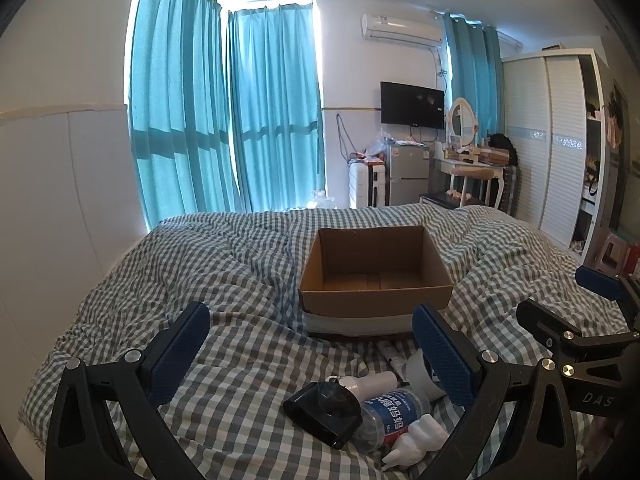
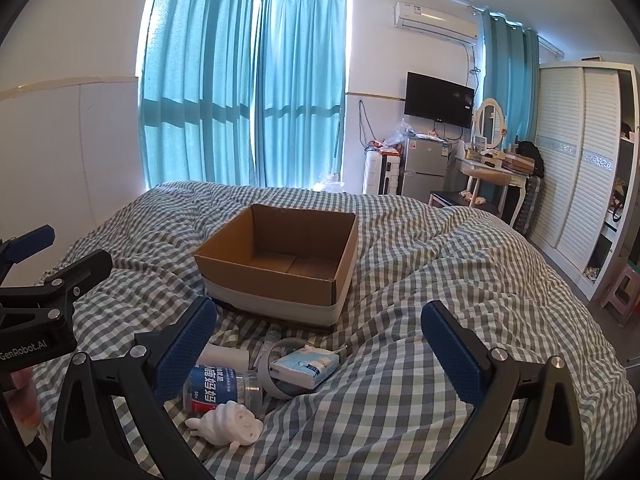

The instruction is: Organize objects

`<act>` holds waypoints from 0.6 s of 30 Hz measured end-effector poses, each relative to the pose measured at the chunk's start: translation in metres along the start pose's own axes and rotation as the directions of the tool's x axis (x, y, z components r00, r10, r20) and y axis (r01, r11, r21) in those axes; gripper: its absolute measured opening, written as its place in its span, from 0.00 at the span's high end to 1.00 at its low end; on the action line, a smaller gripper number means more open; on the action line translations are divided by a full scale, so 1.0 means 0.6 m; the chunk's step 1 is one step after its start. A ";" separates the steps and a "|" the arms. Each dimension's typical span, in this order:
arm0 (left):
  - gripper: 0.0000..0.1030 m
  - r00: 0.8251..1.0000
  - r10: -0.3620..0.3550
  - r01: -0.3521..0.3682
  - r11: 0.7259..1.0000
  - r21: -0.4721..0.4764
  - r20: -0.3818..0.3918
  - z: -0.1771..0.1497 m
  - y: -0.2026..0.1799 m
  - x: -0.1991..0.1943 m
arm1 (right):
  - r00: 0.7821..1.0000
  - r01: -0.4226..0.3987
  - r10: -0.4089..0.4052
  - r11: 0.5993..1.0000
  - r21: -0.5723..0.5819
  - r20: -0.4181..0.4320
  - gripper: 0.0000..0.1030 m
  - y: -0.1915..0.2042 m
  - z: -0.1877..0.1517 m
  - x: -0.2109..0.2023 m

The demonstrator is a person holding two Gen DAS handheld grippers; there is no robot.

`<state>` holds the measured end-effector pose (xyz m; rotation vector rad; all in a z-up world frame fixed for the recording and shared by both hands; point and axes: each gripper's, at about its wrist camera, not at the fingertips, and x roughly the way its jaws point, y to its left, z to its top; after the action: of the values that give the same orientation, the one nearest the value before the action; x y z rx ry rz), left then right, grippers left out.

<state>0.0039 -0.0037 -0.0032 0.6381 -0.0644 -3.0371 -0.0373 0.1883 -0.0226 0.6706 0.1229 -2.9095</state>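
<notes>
On the bed: checked quilt (image 2: 420, 288) with an open cardboard box (image 2: 280, 264) at its middle, nothing visible inside.
Loose items: clustered on the quilt just in front of the box; black case (image 1: 320, 416), clear bottle with blue label (image 1: 390, 410), white figurine (image 2: 226, 426), tissue pack (image 2: 306, 366), white tube (image 2: 228, 354).
Left gripper (image 1: 312, 356): blue pads spread wide, gripping nothing, hovering over the black case and bottle.
Right gripper (image 2: 318, 352): likewise spread and unloaded, tissue pack between its fingers.
Key relation: bottle lying on its side, long axis slanting across the left gripper's line of reach, cap end hidden under the case; box straight ahead beyond the pile.
Nearer hand: probably left for case and bottle, right for tissue pack.
</notes>
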 end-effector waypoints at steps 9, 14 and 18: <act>0.00 1.000 -0.007 0.007 1.000 -0.001 -0.003 -0.001 -0.002 -0.001 | 1.000 -0.011 0.011 1.000 -0.005 -0.001 0.00 0.002 0.000 0.000; 0.00 1.000 -0.020 0.020 1.000 -0.009 -0.017 -0.003 0.001 0.003 | 1.000 -0.014 0.014 1.000 -0.006 -0.005 0.00 0.004 0.000 0.002; 0.00 0.999 -0.005 0.005 1.000 -0.002 -0.032 -0.007 0.000 0.010 | 1.000 -0.018 0.018 1.000 -0.010 -0.015 0.00 0.006 0.000 0.005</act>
<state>-0.0001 -0.0041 -0.0094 0.6871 -0.0587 -3.0303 -0.0393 0.1845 -0.0242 0.6882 0.1328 -2.8852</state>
